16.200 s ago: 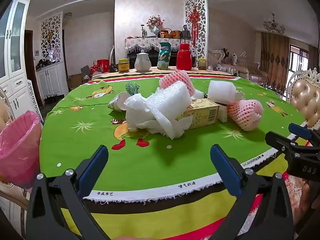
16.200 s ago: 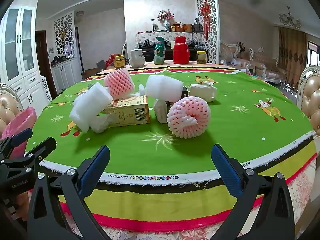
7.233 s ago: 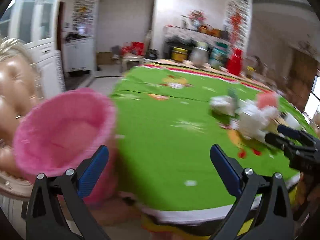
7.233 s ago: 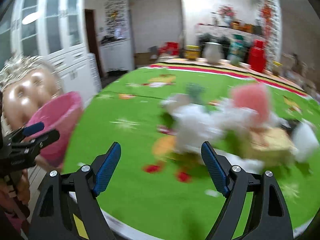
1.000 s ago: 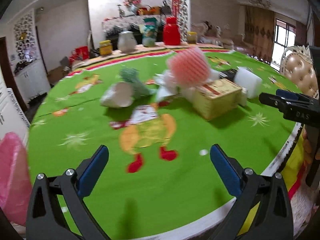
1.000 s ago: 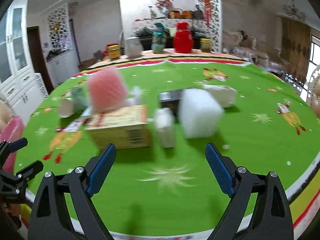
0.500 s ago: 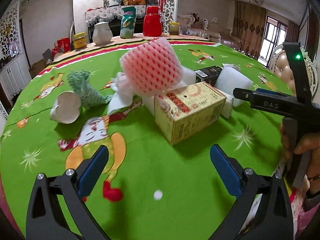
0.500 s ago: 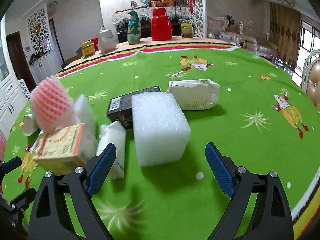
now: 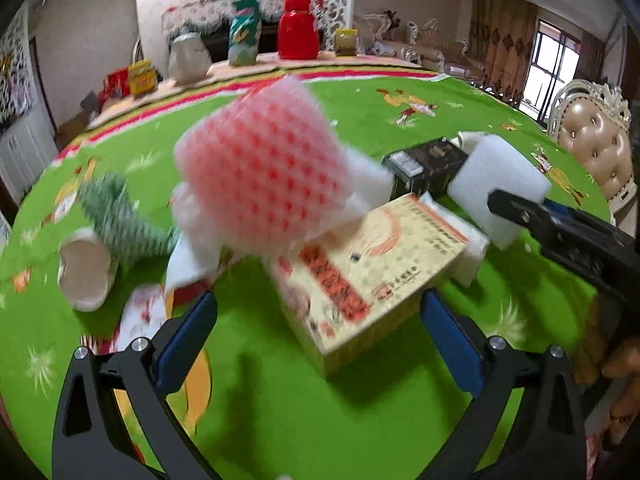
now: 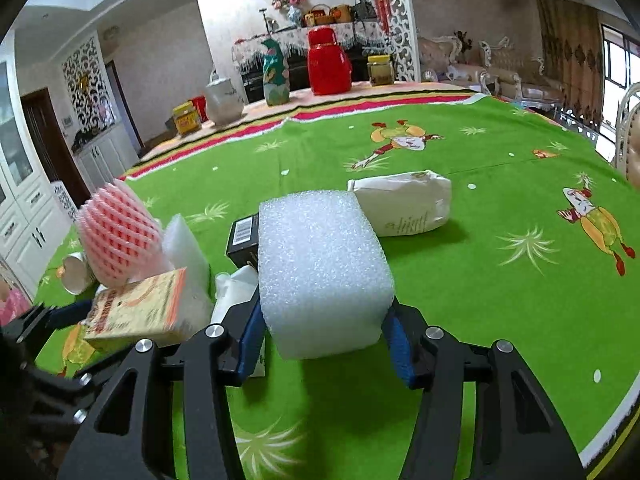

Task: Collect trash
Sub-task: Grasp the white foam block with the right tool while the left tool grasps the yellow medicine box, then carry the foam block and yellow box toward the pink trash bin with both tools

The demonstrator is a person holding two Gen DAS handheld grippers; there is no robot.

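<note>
My right gripper (image 10: 324, 336) has its jaws closing on a white foam block (image 10: 320, 268), and the blue pads touch both of its sides on the green tablecloth (image 10: 460, 280). In the left wrist view the same block (image 9: 500, 184) shows at the right with that gripper's finger on it. My left gripper (image 9: 318, 308) is open and holds nothing. Just ahead of it lie a yellow carton (image 9: 372, 264) and a pink foam net (image 9: 260, 168). A paper cup (image 9: 84, 272) and a green net (image 9: 120, 216) lie to the left.
A black box (image 10: 244, 236) and a white paper bag (image 10: 404, 204) lie behind the block. A red thermos (image 10: 328, 68), a vase and jars stand at the table's far edge. A padded chair (image 9: 592, 148) is at the right, and a pink bin bag (image 10: 12, 304) at the far left.
The right jaws have come in from wide open onto the foam block's sides. The left gripper has moved closer to the yellow carton and pink net, still open.
</note>
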